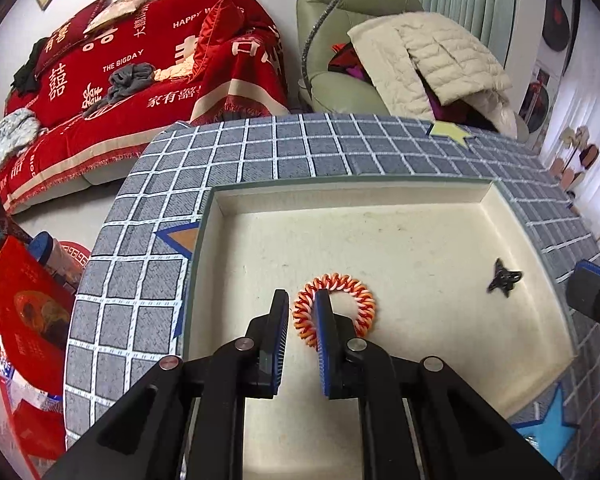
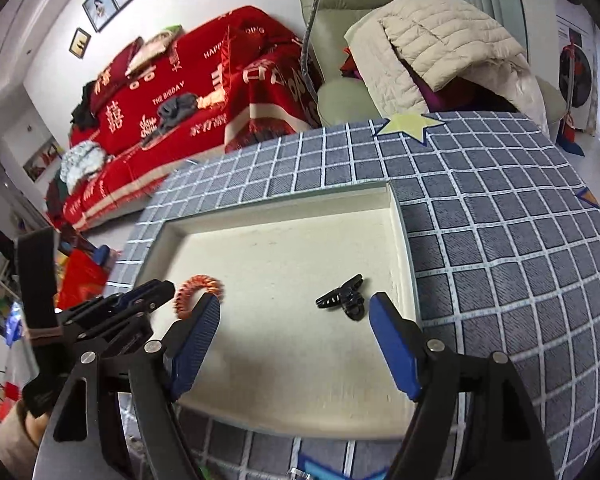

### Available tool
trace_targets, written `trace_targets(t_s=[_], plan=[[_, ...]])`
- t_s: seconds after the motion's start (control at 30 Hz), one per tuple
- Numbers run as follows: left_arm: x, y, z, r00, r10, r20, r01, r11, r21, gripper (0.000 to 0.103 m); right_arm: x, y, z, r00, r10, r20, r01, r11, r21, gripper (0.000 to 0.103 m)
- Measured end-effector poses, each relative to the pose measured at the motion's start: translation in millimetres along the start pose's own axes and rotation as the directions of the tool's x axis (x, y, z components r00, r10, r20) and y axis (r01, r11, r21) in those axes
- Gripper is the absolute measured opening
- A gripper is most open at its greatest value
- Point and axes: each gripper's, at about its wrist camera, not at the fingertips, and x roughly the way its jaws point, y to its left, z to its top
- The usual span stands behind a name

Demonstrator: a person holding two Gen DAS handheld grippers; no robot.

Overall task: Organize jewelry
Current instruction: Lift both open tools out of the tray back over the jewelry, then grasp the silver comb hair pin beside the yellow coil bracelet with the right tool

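Two pieces of jewelry lie in a shallow cream tray [image 1: 380, 240] set on a table covered by a grey grid-patterned cloth [image 1: 140, 280]. First, a coiled orange-and-white hair tie [image 1: 340, 304] rests on the tray floor at the tips of the left gripper [image 1: 302, 300]; the right-hand finger [image 1: 325, 320] of that gripper stands in front of the ring and hides part of it, and the other finger is just outside its rim. These jaws are narrowly parted, and whether the pads press on the coil cannot be told. Second, a black claw hair clip [image 2: 342, 298] lies just ahead of the right gripper [image 2: 294, 306], slightly toward its right-hand finger and apart from both pads. This gripper's jaws stand wide with nothing between them. Seen from the right wrist, the left gripper lies to the left, low over the tray, with the hair tie at its tip.
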Motion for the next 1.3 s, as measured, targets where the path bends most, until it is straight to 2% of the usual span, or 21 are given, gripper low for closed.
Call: trace_targets(t_s=[0.13, 0.17, 0.2, 0.23, 0.3, 0.5, 0.77, 0.93, 1.07, 1.3], plan=[[-21.7, 2.4, -5.2, 0.999, -0.014, 0.029, 0.015, 1.0, -0.004, 0.034, -23.6, 4.2, -5.4, 1.0, 0.015, 0.018, -0.015, 1.0, -0.001, 0.082], [-27.2, 3.5, -7.4, 0.999, -0.02, 0.031, 0.021, 1.0, -0.008, 0.057, -28.0, 4.9, -8.4, 1.0, 0.017, 0.02, -0.017, 1.0, -0.001, 0.082], [-30.9, 5.3, -8.8, 0.999, -0.021, 0.029, 0.021, 1.0, -0.012, 0.083, -33.5, 4.9, -11.5, 1.0, 0.019, 0.022, -0.019, 1.0, 0.001, 0.082], [-36.1, 7.2, -11.3, 1.0, -0.006, 0.03, 0.007, 1.0, -0.026, 0.103, -37.4, 5.2, -14.3, 0.999, 0.022, 0.023, -0.022, 1.0, 0.004, 0.082], [-50.1, 10.2, -18.4, 0.997, 0.011, 0.076, -0.008, 0.999, -0.039, 0.103, -46.6, 4.9, -22.7, 0.999, 0.029, 0.02, -0.029, 0.999, 0.016, 0.082], [-77.0, 16.7, -45.5, 0.997, -0.01, 0.074, 0.013, 0.999, -0.042, 0.103, -66.1, 5.4, -53.0, 1.0, 0.028, -0.007, -0.028, 0.999, 0.015, 0.082], [-95.2, 24.6, -97.1, 0.998, -0.063, -0.009, 0.062, 0.995, -0.08, 0.103, -81.9, 3.7, -102.6, 0.999, -0.007, -0.054, 0.008, 1.0, 0.013, 0.082], [-105.6, 22.0, -129.5, 0.996, -0.08, -0.028, 0.076, 0.99, -0.121, 0.103, -84.1, 0.9, -130.0, 0.996, -0.033, -0.083, 0.035, 0.999, 0.023, 0.082], [-108.0, 16.1, -146.1, 0.997, -0.072, -0.04, 0.067, 0.991, -0.117, 0.103, -84.1, 2.3, -153.0, 0.992, -0.067, -0.105, 0.066, 0.998, -0.007, 0.082], [-105.4, 8.8, -157.7, 0.996, -0.068, -0.064, 0.06, 0.992, -0.113, 0.103, -80.5, 6.9, -170.8, 0.989, -0.099, -0.114, 0.094, 0.994, -0.052, 0.082]])
